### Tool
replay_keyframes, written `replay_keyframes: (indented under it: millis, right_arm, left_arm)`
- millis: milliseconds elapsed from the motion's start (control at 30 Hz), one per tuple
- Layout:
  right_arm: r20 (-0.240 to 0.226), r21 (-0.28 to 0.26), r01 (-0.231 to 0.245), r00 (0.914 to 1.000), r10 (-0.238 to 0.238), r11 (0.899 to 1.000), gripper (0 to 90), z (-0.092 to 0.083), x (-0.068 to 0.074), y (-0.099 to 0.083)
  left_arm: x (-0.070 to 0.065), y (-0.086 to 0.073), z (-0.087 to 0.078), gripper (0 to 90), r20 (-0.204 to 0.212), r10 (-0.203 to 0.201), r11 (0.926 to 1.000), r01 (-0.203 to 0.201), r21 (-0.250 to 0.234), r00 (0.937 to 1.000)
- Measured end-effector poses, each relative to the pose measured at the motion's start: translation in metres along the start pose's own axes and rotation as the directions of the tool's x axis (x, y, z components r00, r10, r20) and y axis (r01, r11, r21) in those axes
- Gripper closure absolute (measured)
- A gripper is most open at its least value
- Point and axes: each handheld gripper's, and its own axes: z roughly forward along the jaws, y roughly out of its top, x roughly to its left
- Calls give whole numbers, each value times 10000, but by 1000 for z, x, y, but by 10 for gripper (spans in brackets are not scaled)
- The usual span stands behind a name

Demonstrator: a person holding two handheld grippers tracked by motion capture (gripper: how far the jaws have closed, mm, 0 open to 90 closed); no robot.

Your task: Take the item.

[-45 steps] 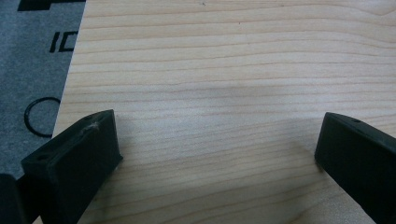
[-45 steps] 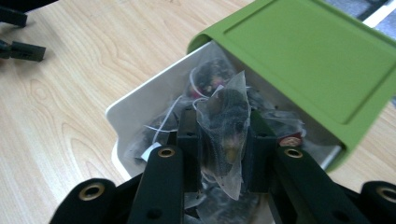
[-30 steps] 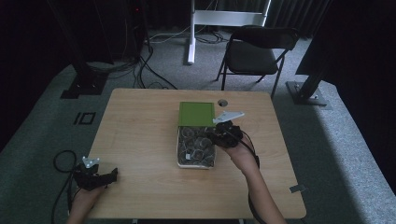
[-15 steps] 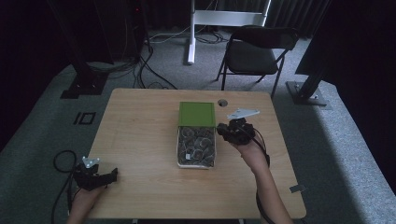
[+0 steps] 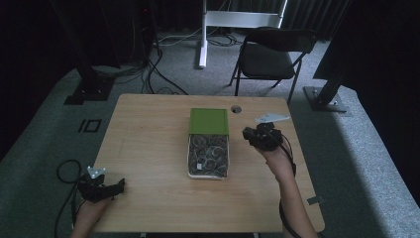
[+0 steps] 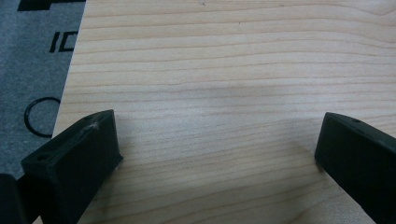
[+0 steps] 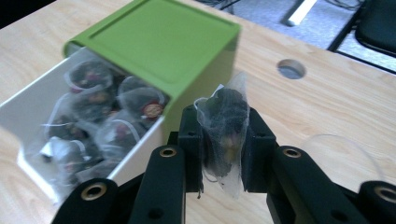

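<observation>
A green box (image 5: 208,121) with a white drawer (image 5: 189,158) pulled out stands mid-table; the drawer (image 7: 28,112) holds several mesh tea bags (image 7: 100,119). My right gripper (image 7: 223,140) is shut on one tea bag (image 7: 225,126), held upright between the pads, just right of the green box (image 7: 159,44). In the high view that right gripper (image 5: 250,135) hovers to the right of the box. My left gripper (image 5: 119,186) rests at the table's front left corner; its jaws stand wide apart over bare wood, left gripper (image 6: 215,144) with nothing between them.
A round cable hole (image 5: 236,109) lies in the tabletop (image 5: 148,129) behind the box. A black folding chair (image 5: 270,57) and a white stand (image 5: 203,34) are beyond the far edge. Cables (image 5: 64,171) trail on the grey floor at left.
My right gripper has drawn away from over the drawer to the right of the box, carrying the tea bag. The left gripper has stayed put.
</observation>
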Motion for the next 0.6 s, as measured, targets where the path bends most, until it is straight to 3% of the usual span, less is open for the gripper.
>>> replay_keyframes:
  millis: [200,467,600]
  right_arm:
    - [506,-343,-622,9967,639,9975,745,-3,-21,-7]
    - [1021,-159,-984,9898,995,9950,745,2,-38,-16]
    - [1196,-187,-1389,9829,1402,9901,745,4,-49,-19]
  left_arm:
    - [0,0,0,3,-2,-6,10000,6,-2,10000]
    - [0,0,0,3,-1,2,10000,-2,7,10000]
    - [0,0,0,3,-1,2,10000,-2,4,10000]
